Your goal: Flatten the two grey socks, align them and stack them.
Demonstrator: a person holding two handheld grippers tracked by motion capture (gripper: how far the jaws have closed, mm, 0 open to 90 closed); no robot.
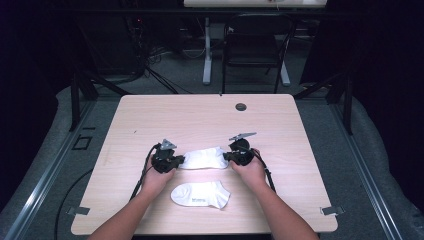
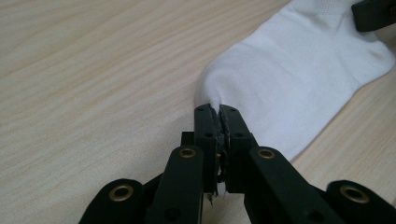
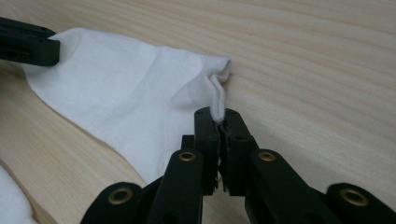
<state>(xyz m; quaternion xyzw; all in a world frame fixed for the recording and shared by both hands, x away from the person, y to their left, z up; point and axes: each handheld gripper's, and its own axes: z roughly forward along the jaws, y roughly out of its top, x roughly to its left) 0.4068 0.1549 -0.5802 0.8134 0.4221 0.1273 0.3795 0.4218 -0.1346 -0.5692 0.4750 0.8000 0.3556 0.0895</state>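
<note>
We note the white sock (image 1: 204,159) lying flat on the table (image 1: 150,115) near its middle, stretched crosswise between the two grippers. The left gripper (image 1: 176,160) has its jaws pressed together on one end of the sock; in the left gripper view a small peak of cloth (image 2: 218,103) is pinched between the pads. The right gripper (image 1: 227,156) is likewise clamped on the opposite end, where a ridge of fabric (image 3: 218,105) rises into the closed pads. We judge the sock to be light, soft and limp: it will sag and fold wherever it is unsupported, and thin knit can slip out of a shallow pinch, so the hold should sit well in from the edge, at the two ends, as it does now. Nothing about it is fragile. Just nearer the person, between the forearms, lies a second white sock (image 1: 201,194), apart from the held one but close enough that a dragged end could brush it. Farther out on the table is a small dark round grommet (image 1: 241,106), well apart. Beyond the table stands a chair (image 1: 255,45), out of the way.
</note>
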